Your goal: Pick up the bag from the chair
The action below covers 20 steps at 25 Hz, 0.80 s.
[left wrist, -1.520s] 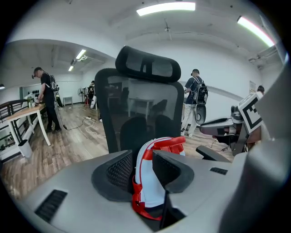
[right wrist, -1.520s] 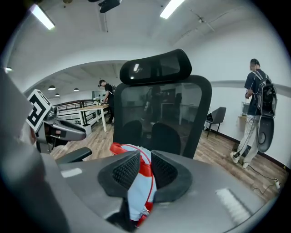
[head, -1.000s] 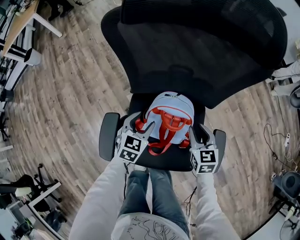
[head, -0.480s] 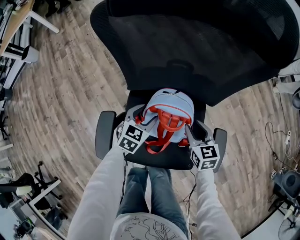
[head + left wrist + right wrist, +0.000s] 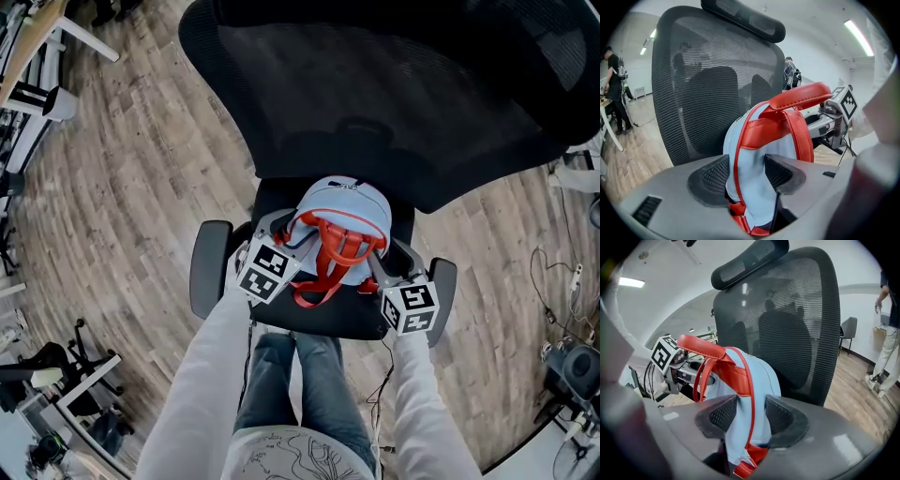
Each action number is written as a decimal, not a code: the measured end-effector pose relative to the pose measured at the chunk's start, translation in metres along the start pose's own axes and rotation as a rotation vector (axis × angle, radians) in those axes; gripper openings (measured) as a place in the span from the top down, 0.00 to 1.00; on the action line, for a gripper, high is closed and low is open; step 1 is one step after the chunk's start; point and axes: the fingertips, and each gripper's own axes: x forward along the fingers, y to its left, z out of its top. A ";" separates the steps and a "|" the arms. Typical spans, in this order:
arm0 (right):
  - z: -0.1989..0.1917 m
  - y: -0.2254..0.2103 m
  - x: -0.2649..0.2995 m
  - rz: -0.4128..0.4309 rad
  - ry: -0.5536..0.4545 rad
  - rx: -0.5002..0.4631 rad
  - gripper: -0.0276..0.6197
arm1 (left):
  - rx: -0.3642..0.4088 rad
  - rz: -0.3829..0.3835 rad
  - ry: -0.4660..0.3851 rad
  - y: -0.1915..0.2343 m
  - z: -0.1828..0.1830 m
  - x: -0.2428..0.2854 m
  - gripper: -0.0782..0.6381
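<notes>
A light blue bag (image 5: 349,208) with red straps (image 5: 330,251) stands on the seat (image 5: 323,317) of a black mesh office chair. My left gripper (image 5: 287,236) is at the bag's left side. In the left gripper view the blue fabric and a red strap fill the gap of the left gripper (image 5: 746,171), which is shut on the bag (image 5: 757,154). My right gripper (image 5: 379,266) is at the bag's right side. In the right gripper view the right gripper (image 5: 751,414) pinches the bag (image 5: 757,380) in the same way. The red top handle (image 5: 801,96) arches above.
The chair's tall mesh backrest (image 5: 403,103) rises right behind the bag, and armrests (image 5: 207,269) (image 5: 442,281) flank the seat. Desk legs (image 5: 37,84) stand at upper left, another chair base (image 5: 66,375) at lower left, cables (image 5: 558,309) at right. A person (image 5: 614,89) stands far off.
Both grippers have moved in from the seat's front corners to the bag's sides and now hold it. The bag has shifted slightly.
</notes>
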 end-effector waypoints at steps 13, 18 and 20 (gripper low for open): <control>-0.006 0.003 0.003 0.023 -0.035 0.053 0.73 | -0.031 -0.025 -0.016 -0.011 0.000 0.001 0.64; -0.007 0.010 -0.005 0.025 -0.041 0.084 0.77 | -0.047 -0.031 -0.043 -0.022 0.000 -0.009 0.67; -0.003 0.014 -0.008 0.031 -0.042 0.080 0.77 | -0.049 -0.029 -0.059 -0.023 0.002 -0.016 0.68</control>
